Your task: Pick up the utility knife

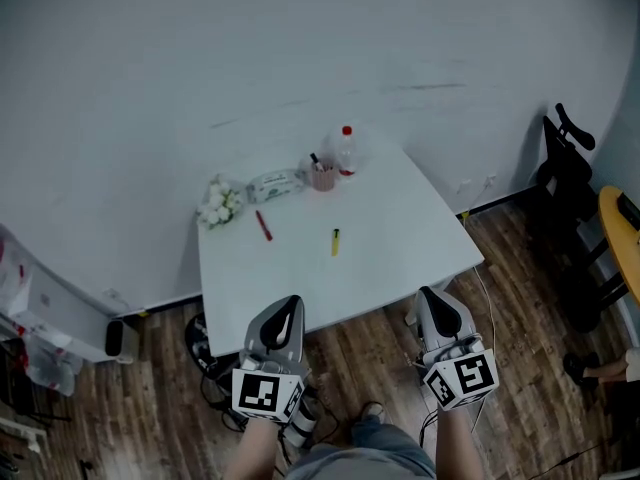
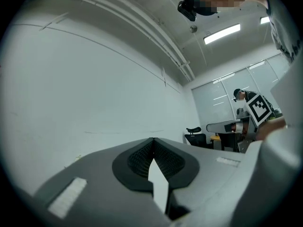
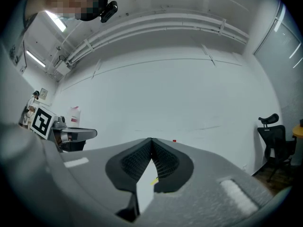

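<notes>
Left gripper (image 1: 288, 306): lower centre, closed, empty.
Right gripper (image 1: 434, 298): lower right, closed, empty.
Utility knife (image 1: 335, 241): likely the yellow item, centre frame.

Yellow utility knife (image 1: 336, 241) (white table (image 1: 400, 228))

The left claw (image 1: 290, 301) and right claw (image 1: 430, 294) are grey, with black ribbed pads (image 2: 137, 161) and marker-printed white cubes (image 1: 266, 392).

Smooth matt white table top (image 1: 400, 238) at centre frame, dark wood-grain plank floor (image 1: 370, 353) along the lower frame, matt grey plastic shells on left gripper (image 2: 153, 143) and right gripper (image 3: 151, 141), black finely ribbed pads (image 2: 137, 160), clear plastic bottle (image 1: 346, 151), matt white wall (image 1: 300, 38).
</notes>
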### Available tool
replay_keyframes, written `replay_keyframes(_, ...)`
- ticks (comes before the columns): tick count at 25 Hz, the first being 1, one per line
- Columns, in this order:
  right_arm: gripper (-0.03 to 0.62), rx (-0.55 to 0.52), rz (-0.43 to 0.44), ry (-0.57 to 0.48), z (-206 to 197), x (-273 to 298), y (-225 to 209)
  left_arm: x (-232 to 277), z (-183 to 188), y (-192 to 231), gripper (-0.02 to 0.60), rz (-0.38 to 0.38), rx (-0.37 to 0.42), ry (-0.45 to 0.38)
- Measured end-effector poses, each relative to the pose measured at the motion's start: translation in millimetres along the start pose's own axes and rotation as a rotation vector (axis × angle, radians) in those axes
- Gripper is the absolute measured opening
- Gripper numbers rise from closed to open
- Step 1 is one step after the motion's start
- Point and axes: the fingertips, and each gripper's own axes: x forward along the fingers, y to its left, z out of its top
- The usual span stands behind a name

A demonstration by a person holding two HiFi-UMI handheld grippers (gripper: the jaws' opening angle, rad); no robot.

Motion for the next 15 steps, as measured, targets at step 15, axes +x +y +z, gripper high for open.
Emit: replay_keyframes(15,-0.002,0.016,0.114,-0.003,-9.8,42.4,-58.8,60.9,-2.8,-12.9,0.018,0.107,-0.006,-0.023)
